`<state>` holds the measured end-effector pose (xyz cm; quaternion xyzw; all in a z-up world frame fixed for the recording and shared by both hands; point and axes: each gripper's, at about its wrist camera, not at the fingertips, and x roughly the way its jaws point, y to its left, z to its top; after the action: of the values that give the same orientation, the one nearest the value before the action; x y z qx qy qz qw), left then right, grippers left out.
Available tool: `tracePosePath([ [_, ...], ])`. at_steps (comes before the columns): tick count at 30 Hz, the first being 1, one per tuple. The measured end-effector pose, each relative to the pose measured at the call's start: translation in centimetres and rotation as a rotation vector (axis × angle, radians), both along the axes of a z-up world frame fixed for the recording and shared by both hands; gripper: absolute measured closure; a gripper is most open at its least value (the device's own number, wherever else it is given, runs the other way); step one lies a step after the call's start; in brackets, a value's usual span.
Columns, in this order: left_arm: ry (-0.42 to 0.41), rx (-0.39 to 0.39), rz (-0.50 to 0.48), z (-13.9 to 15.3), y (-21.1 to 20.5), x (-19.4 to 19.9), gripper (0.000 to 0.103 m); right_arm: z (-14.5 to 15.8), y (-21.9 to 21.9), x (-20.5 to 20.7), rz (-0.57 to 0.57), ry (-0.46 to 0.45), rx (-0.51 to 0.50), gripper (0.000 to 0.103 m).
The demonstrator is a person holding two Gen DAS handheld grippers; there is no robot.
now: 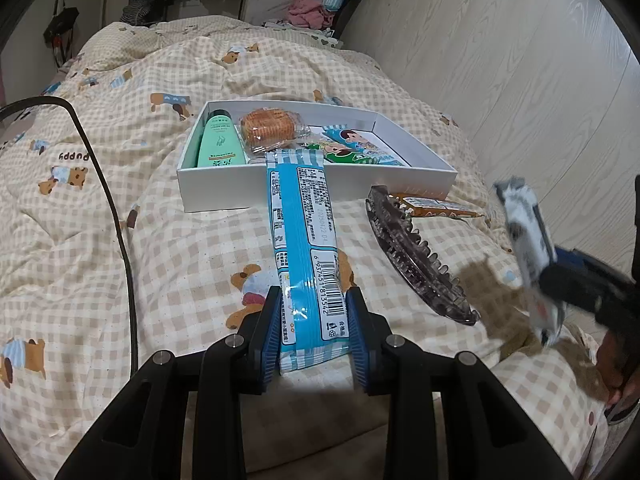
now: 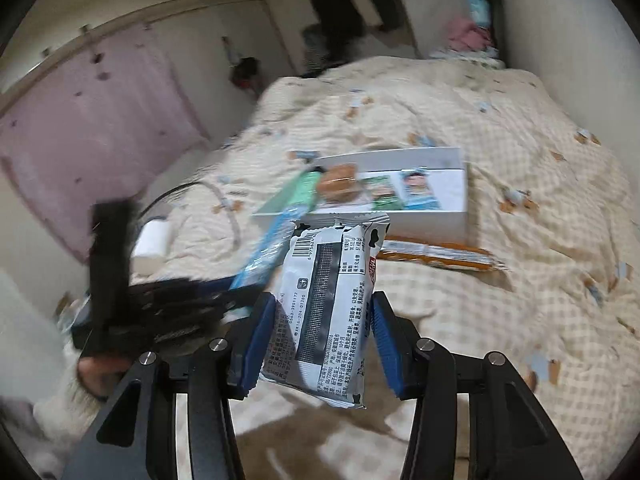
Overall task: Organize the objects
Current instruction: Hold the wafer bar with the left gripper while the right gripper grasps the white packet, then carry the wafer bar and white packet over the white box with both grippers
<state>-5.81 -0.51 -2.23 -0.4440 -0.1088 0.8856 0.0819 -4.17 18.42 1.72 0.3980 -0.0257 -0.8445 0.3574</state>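
My left gripper (image 1: 314,300) is shut on the near end of a long blue snack packet (image 1: 304,220). The packet's far end reaches over the front wall of a white box (image 1: 224,192). In the box lie a green tube (image 1: 220,140), a wrapped round cake (image 1: 268,124) and cartoon-printed packets (image 1: 348,148). My right gripper (image 2: 322,304) is shut on a white packet with black cow spots (image 2: 328,300), held up off the quilt. In the left wrist view it shows blurred at the right edge. The box (image 2: 400,222) lies ahead of the right gripper.
A dark see-through hair claw (image 1: 416,256) and an orange packet (image 1: 436,206) lie on the checked quilt in front of the box. A black cable (image 1: 120,216) runs across the left of the bed. A wall borders the bed on the right.
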Motion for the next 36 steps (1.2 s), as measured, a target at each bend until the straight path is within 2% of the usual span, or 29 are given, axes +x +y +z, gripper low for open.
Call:
tracePosePath([
  [3,-0.008,-0.007,0.008,-0.1,-0.1,-0.1,0.069,-1.7,0.2,-0.2,0.02,-0.039,-0.059,0.053],
  [9,-0.009,-0.005,0.012,-0.2,-0.3,0.1,0.068,-3.3,1.3,-0.3,-0.014,-0.072,-0.13,0.053],
  [14,-0.029,-0.134,-0.002,0.2,1.2,-0.5,0.067,-3.9,1.4,-0.9,-0.016,-0.11,-0.13,0.053],
  [16,-0.012,-0.155,-0.008,0.6,1.5,-0.3,0.067,-4.0,1.3,-0.8,-0.015,-0.106,-0.118,0.053],
  [22,0.03,-0.096,-0.054,1.3,1.4,0.2,0.067,-4.1,1.4,-0.7,-0.018,-0.106,-0.116,0.053],
  [25,0.033,-0.128,-0.051,1.3,1.9,0.2,0.068,-4.2,1.4,-0.6,-0.018,-0.112,-0.112,0.053],
  [28,0.031,-0.127,-0.051,1.2,1.9,0.2,0.068,-4.2,1.4,-0.6,-0.019,-0.111,-0.113,0.053],
  [36,0.077,-0.058,-0.058,1.9,1.1,0.8,0.071,-4.0,1.6,-0.5,-0.03,-0.092,-0.112,0.053],
])
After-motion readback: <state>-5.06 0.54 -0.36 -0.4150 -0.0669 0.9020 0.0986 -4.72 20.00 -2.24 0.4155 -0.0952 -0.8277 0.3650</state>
